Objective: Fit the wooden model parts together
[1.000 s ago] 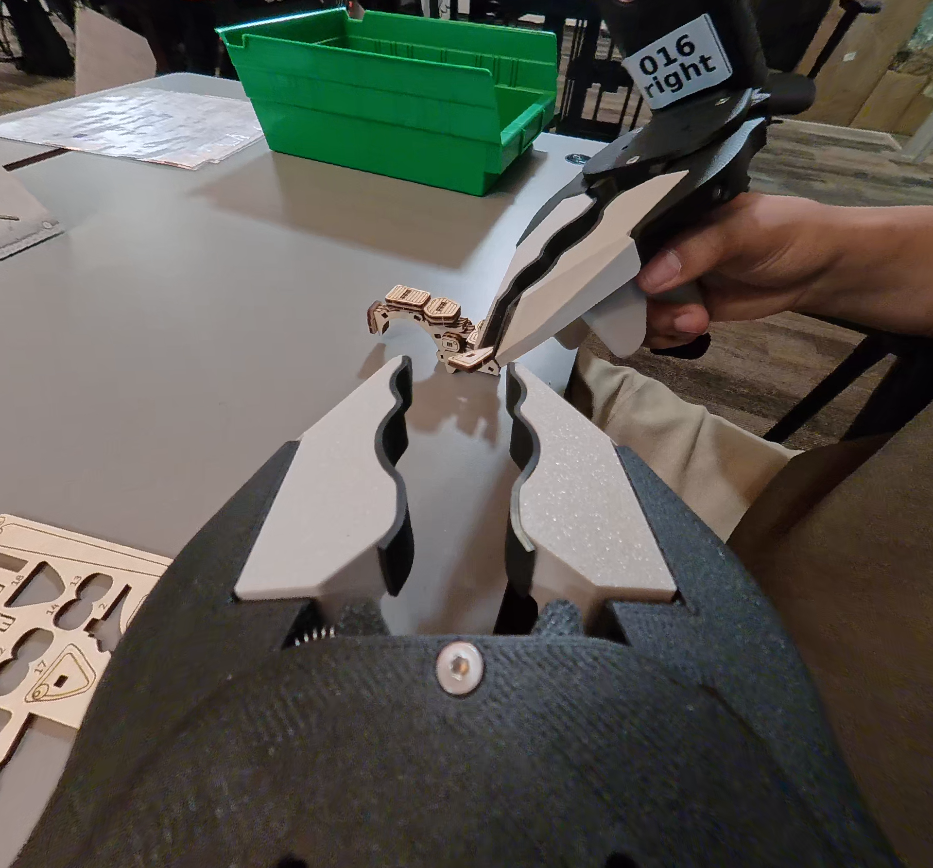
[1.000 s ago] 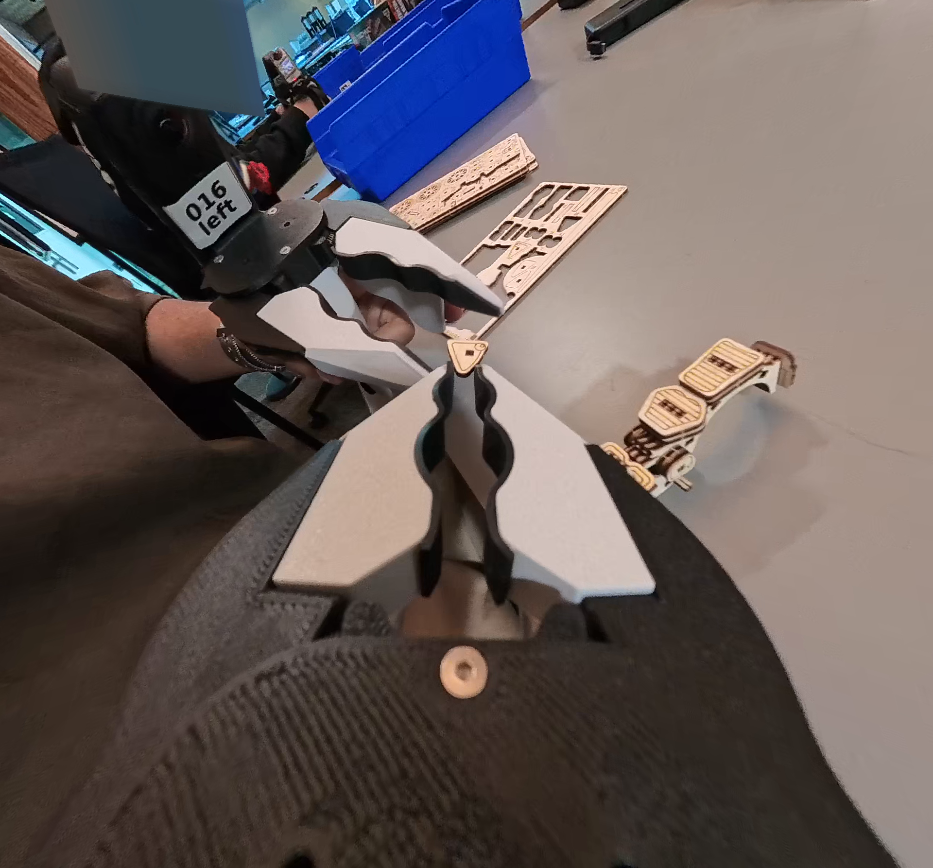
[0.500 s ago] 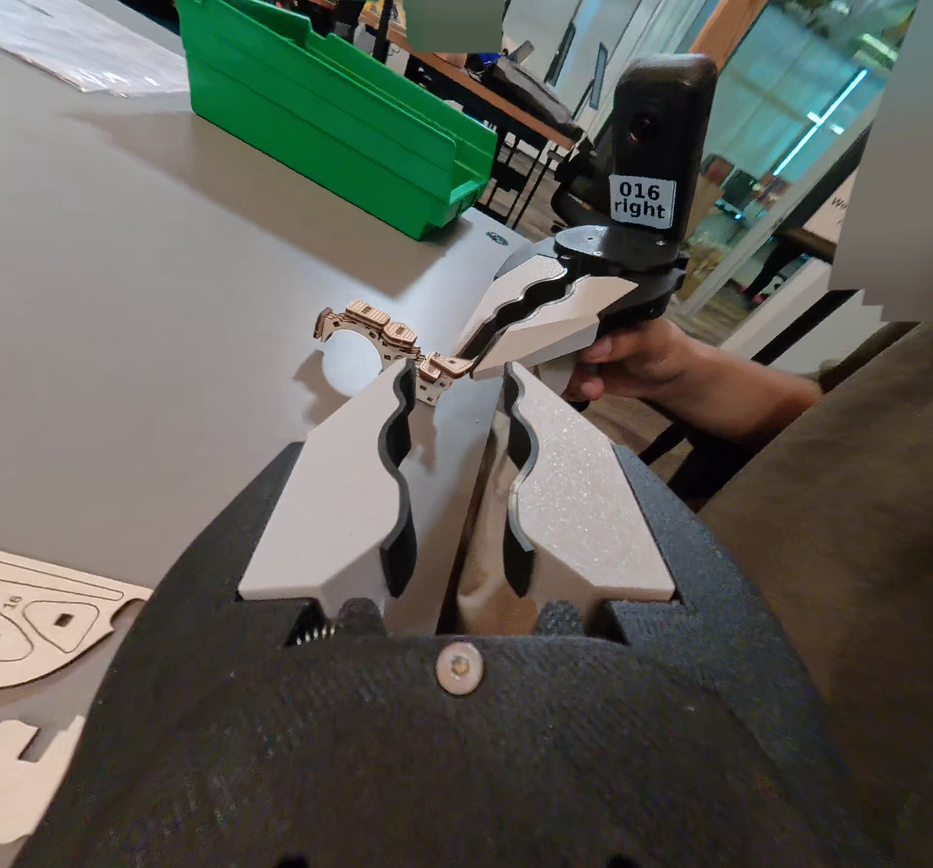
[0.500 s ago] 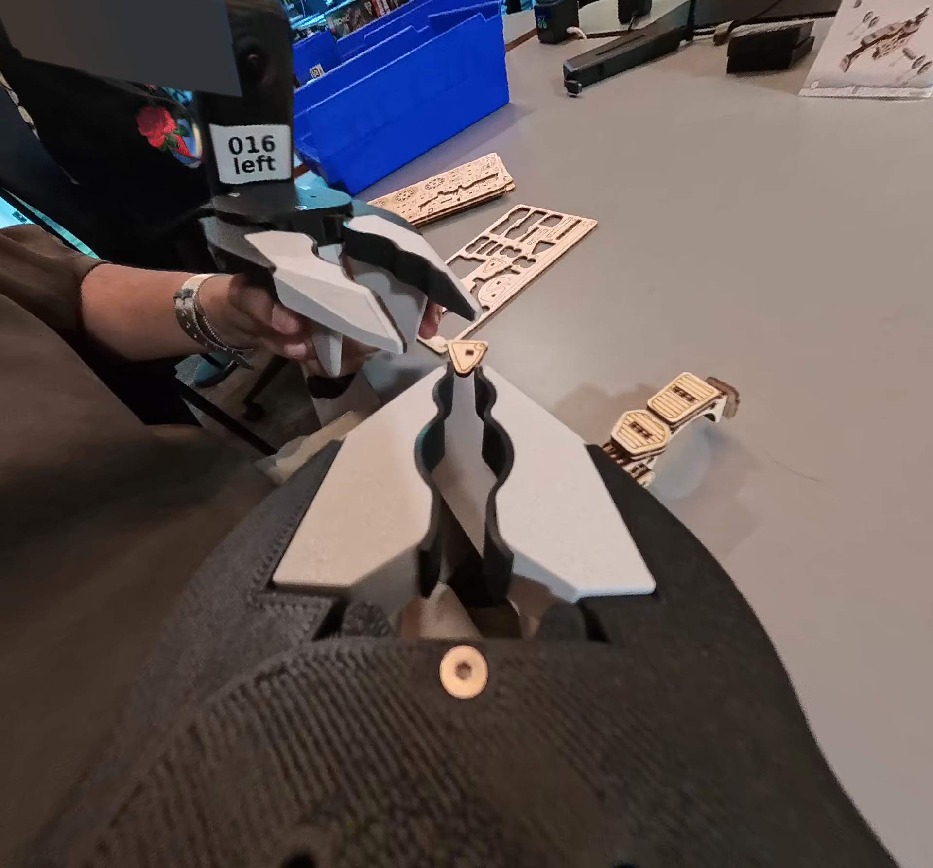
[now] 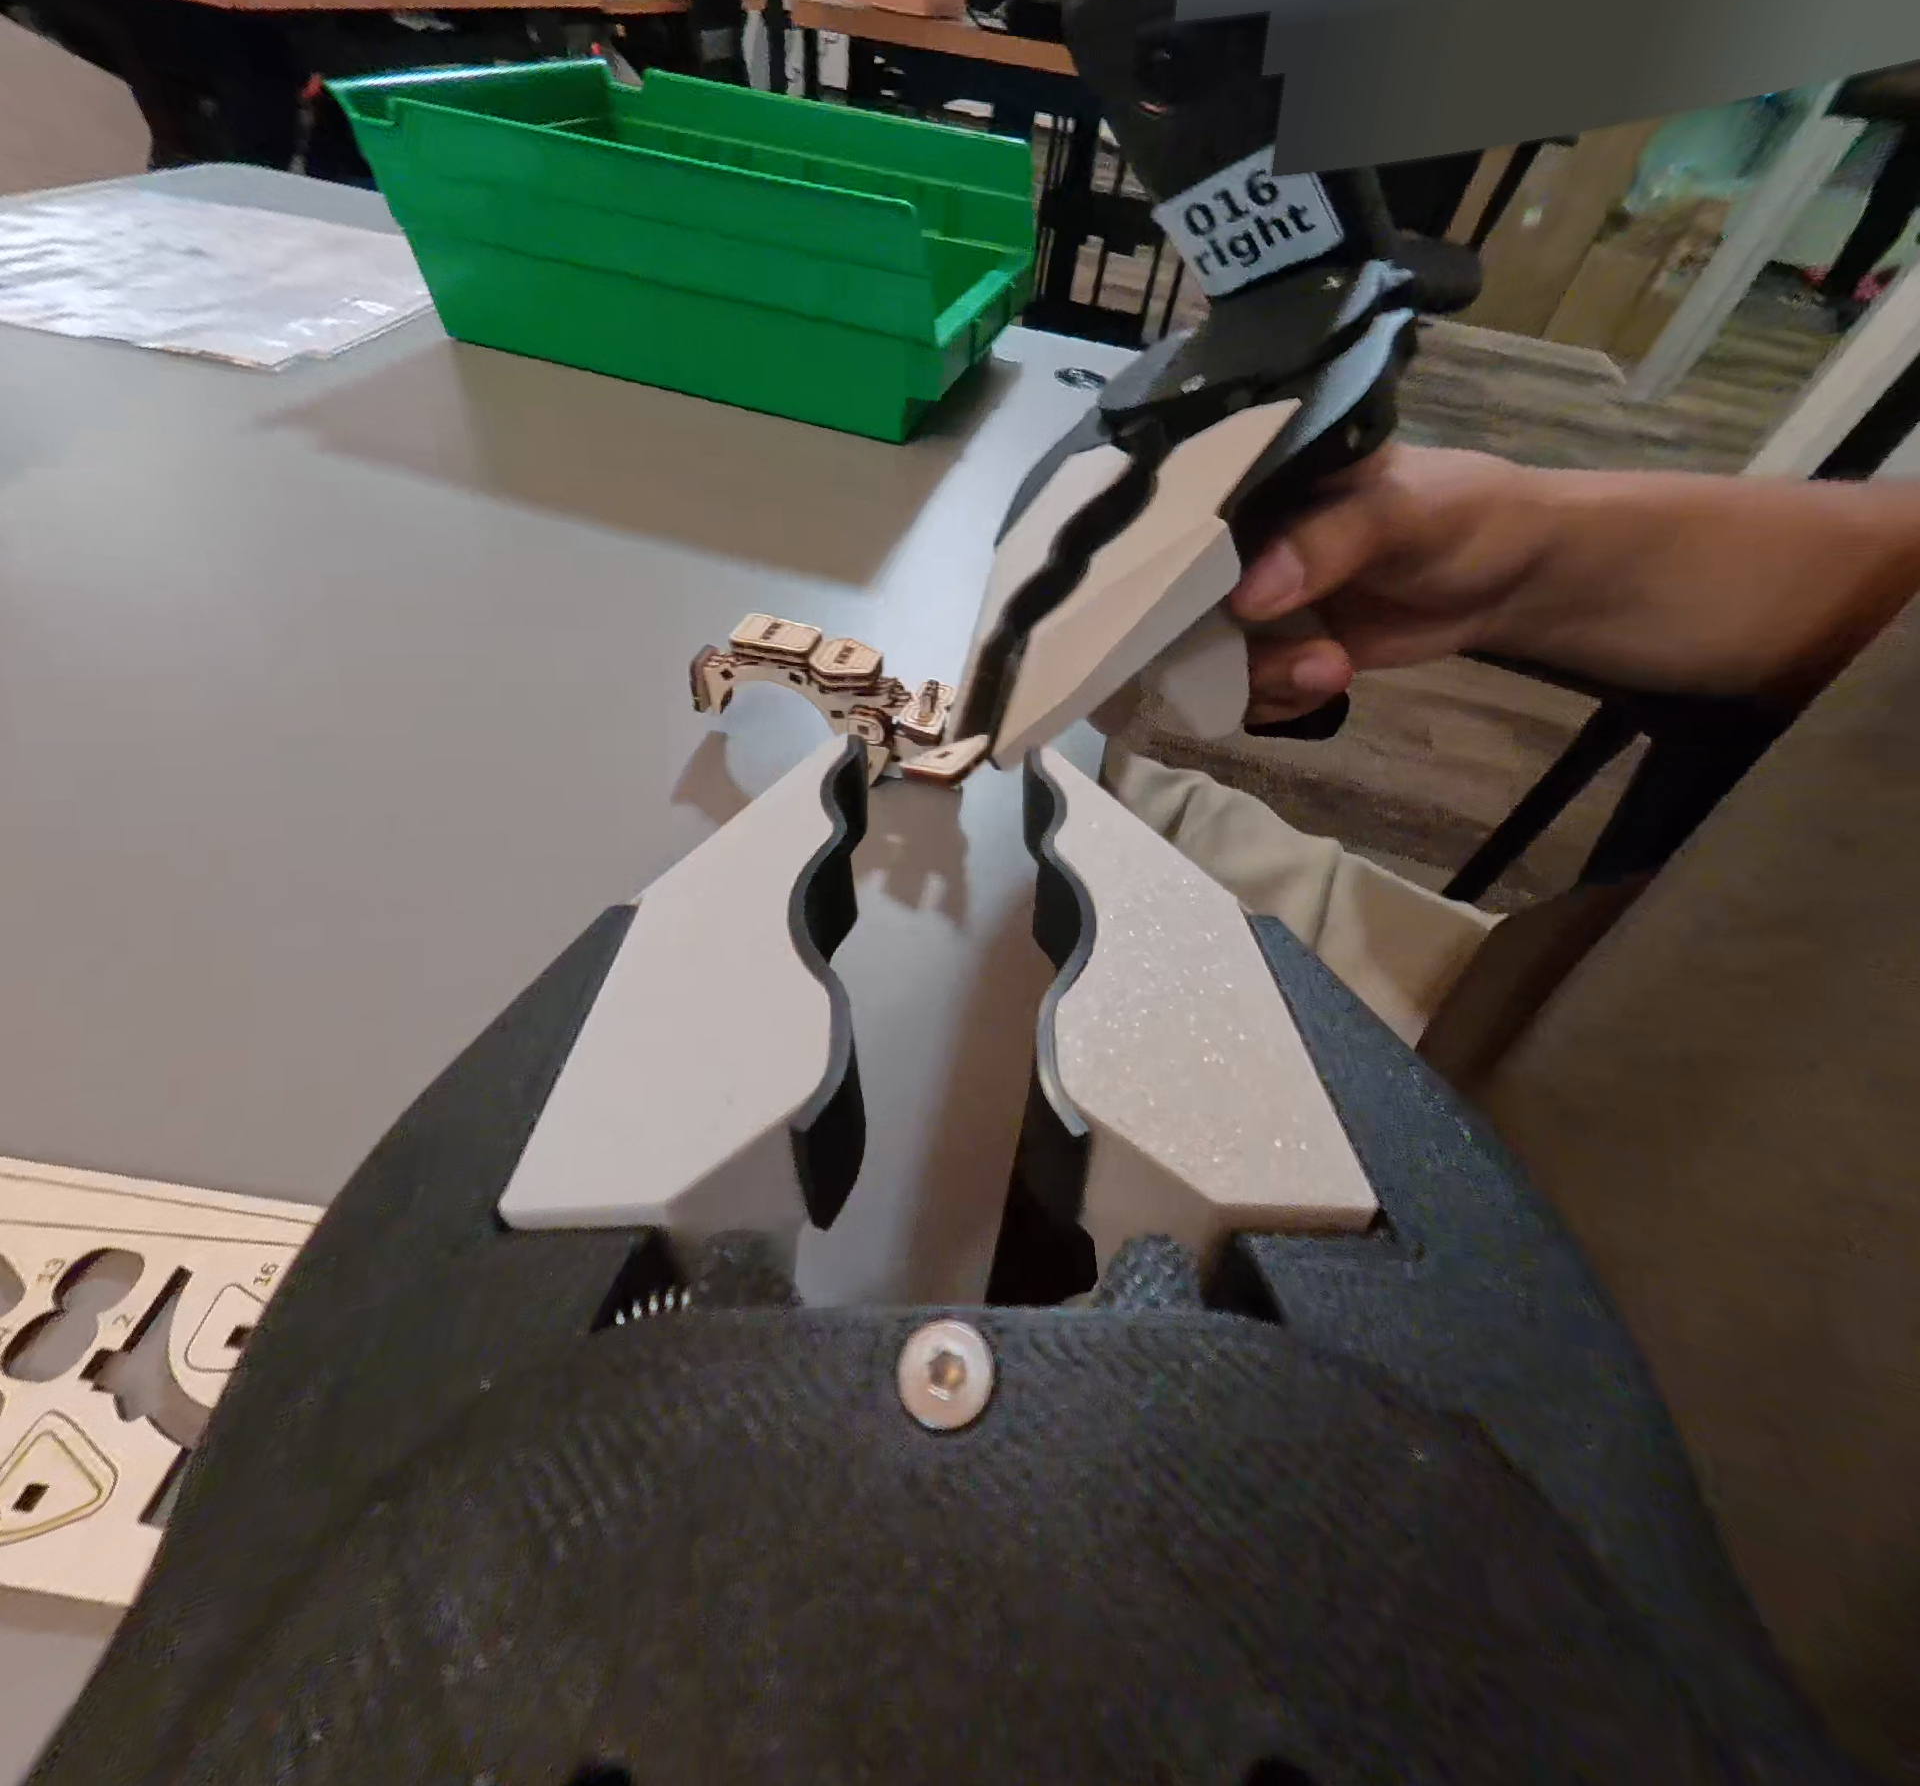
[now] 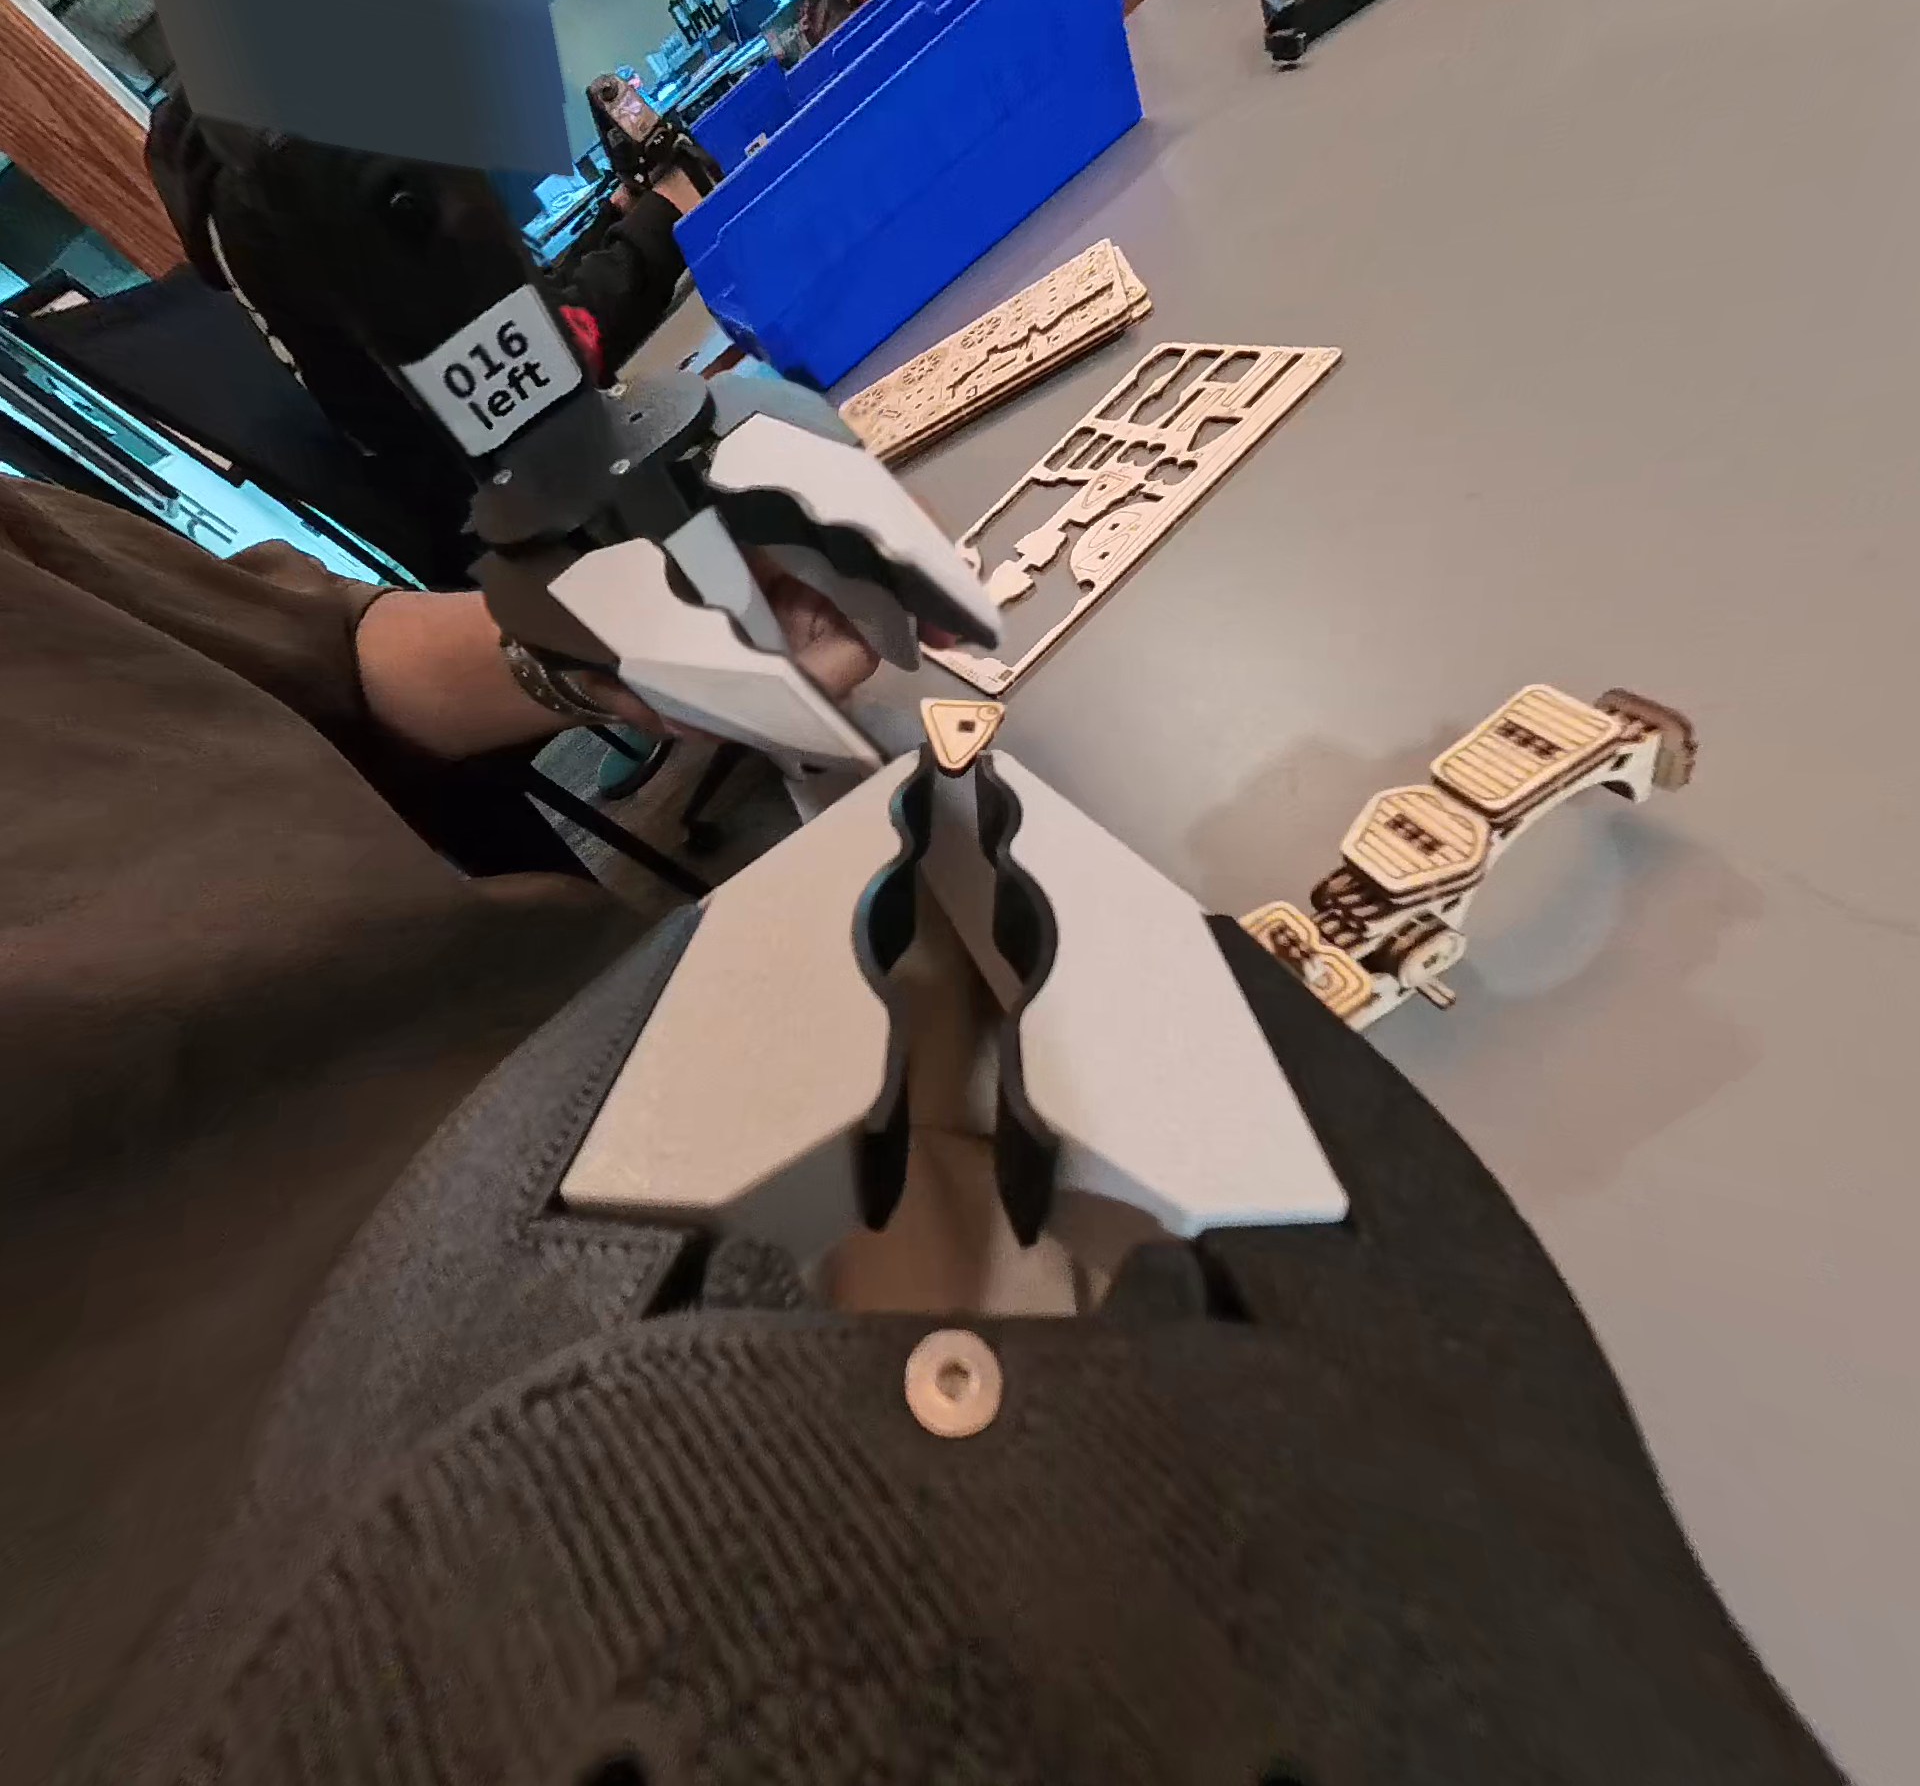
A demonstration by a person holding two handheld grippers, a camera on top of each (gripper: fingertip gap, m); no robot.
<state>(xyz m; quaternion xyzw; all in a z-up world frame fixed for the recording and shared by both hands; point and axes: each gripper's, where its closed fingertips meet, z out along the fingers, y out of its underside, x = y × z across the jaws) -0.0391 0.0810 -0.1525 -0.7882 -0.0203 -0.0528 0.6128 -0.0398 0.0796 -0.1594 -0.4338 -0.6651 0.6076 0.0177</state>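
On the left of the grey surface (image 6: 1558, 282) lie a flat stack of wooden sheets (image 6: 997, 354) and a punched-out wooden sheet (image 6: 1143, 479). The left gripper (image 5: 940, 775) has its jaws open and empty. The right gripper (image 6: 951, 765) has its jaws closed on a small triangular wooden piece (image 6: 961, 730), held above the surface. Just to the right stands the curved wooden model (image 6: 1455, 832).
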